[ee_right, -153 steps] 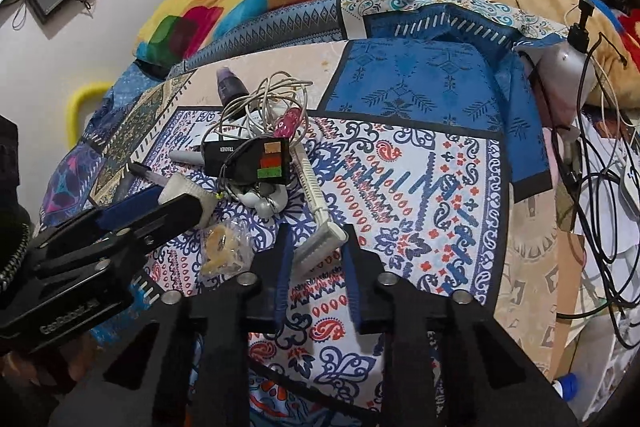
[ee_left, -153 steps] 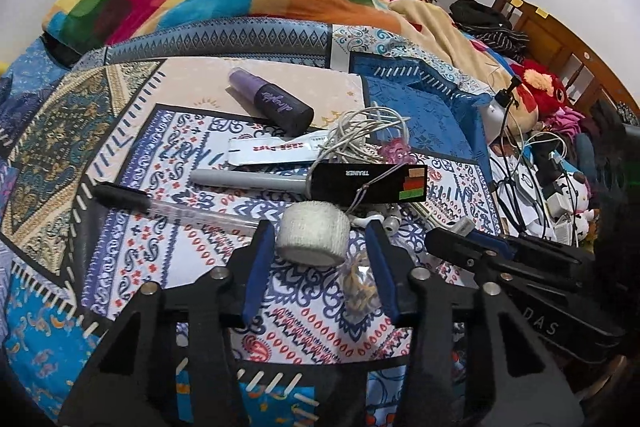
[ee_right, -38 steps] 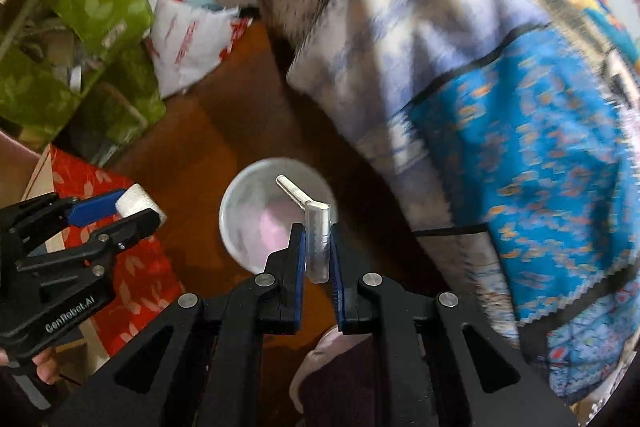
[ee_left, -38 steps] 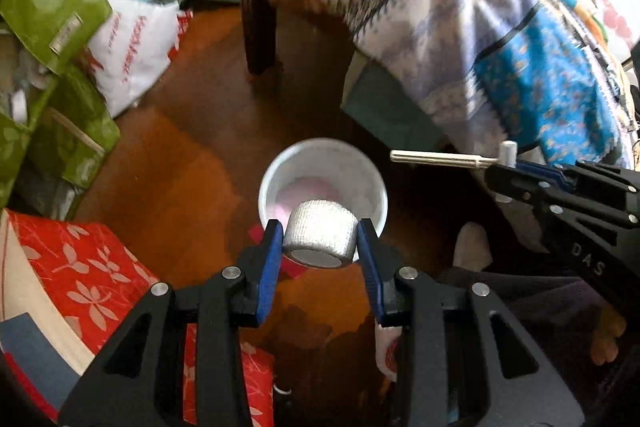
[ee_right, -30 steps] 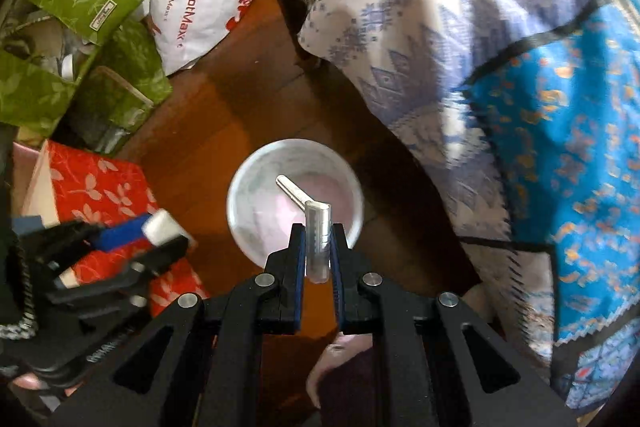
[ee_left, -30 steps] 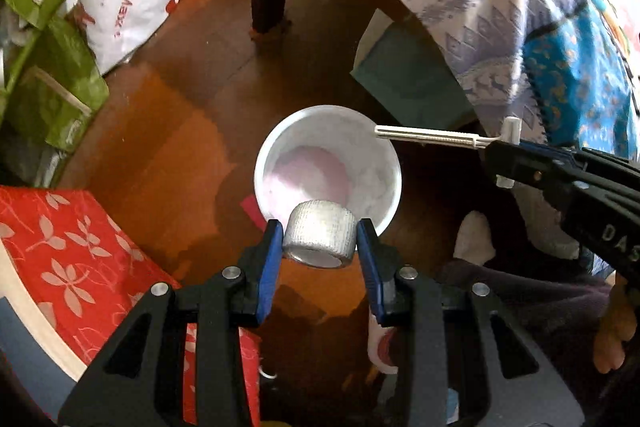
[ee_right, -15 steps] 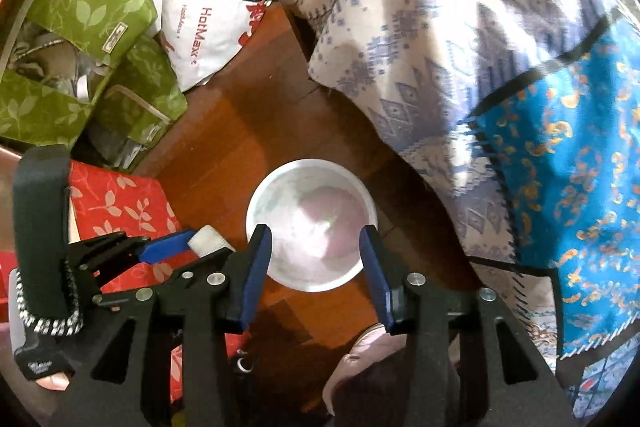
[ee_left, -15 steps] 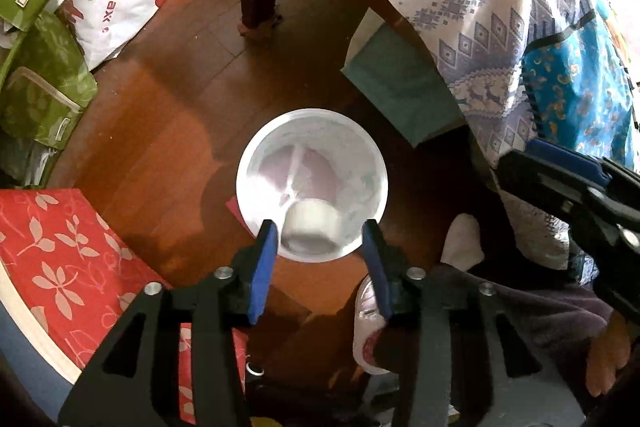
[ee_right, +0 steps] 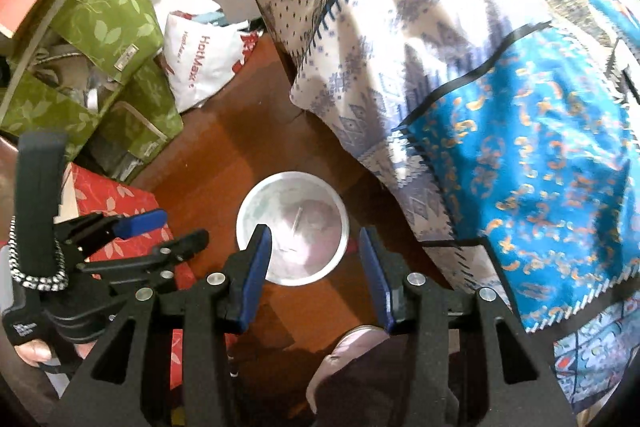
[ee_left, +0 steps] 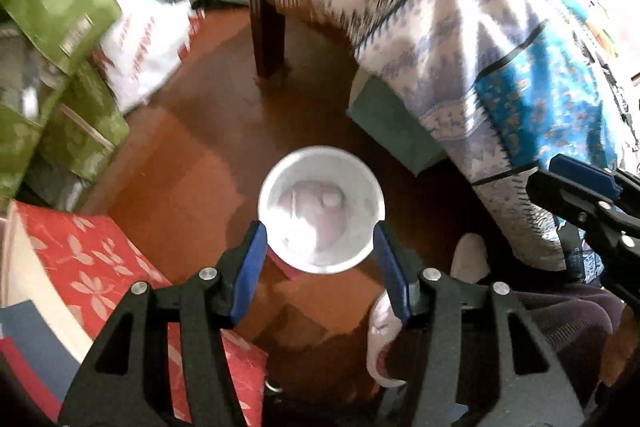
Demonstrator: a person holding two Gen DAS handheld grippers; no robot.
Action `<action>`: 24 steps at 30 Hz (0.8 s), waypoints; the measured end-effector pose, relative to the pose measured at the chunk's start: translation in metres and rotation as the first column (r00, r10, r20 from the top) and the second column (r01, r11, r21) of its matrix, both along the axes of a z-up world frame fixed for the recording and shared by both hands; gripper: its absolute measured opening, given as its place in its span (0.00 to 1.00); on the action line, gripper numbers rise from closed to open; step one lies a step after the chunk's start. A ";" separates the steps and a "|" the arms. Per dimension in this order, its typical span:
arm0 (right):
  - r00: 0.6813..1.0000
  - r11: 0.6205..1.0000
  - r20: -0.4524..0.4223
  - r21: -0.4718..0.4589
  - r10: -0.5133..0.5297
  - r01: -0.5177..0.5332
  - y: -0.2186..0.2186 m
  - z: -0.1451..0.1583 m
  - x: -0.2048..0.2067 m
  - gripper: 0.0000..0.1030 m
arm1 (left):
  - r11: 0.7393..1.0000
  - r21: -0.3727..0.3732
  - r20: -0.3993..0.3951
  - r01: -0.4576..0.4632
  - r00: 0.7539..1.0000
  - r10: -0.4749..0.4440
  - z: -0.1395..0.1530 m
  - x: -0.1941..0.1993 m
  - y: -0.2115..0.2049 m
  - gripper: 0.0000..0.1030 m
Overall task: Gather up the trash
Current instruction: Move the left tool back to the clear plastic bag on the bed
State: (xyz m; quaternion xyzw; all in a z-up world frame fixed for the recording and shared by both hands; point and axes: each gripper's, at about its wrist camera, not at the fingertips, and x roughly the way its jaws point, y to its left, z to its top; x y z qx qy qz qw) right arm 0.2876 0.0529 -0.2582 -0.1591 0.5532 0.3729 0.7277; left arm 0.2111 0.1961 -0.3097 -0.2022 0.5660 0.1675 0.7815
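A white bin (ee_left: 276, 187) stands on the brown wooden floor, right below both grippers. The white tape roll (ee_left: 331, 198) and the thin white razor-like stick (ee_left: 294, 205) lie inside it. My left gripper (ee_left: 318, 231) hangs above the bin's near rim, its jaws opening and nothing between them. In the right wrist view the bin (ee_right: 256, 203) shows the stick (ee_right: 298, 219) on its bottom. My right gripper (ee_right: 313, 233) is open and empty over it. The left gripper (ee_right: 168, 229) appears at the left there, and the right gripper (ee_left: 560, 187) at the right edge of the left wrist view.
A bed draped in patterned blue and white cloth (ee_right: 480, 107) overhangs on the right, with its dark wooden leg (ee_left: 268, 27) behind the bin. Green bags (ee_right: 100, 27), a white shopping bag (ee_right: 200, 59) and a red floral box (ee_left: 80, 267) crowd the left. A person's socked foot (ee_left: 468, 255) is near the bin.
Both grippers let go: the tape roll and the stick dropped into the bin. Both jaws spread apart and both hands rose, so the bin looks smaller.
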 end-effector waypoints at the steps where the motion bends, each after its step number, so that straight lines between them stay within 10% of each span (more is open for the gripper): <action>1: 1.000 1.000 0.009 0.010 -0.004 0.004 -0.004 0.005 -0.002 0.41 | 1.000 0.014 0.017 0.003 1.000 -0.003 0.009 -0.003 -0.003 0.53; 16: 0.975 0.979 0.212 0.205 -0.063 0.019 -0.077 0.108 -0.038 0.41 | 0.975 0.220 0.296 0.025 0.951 -0.091 0.149 -0.040 -0.071 0.53; 24: 0.913 0.940 0.358 0.333 -0.197 0.072 -0.142 0.171 -0.050 0.41 | 0.959 0.282 0.400 0.041 0.903 -0.157 0.207 -0.047 -0.108 0.53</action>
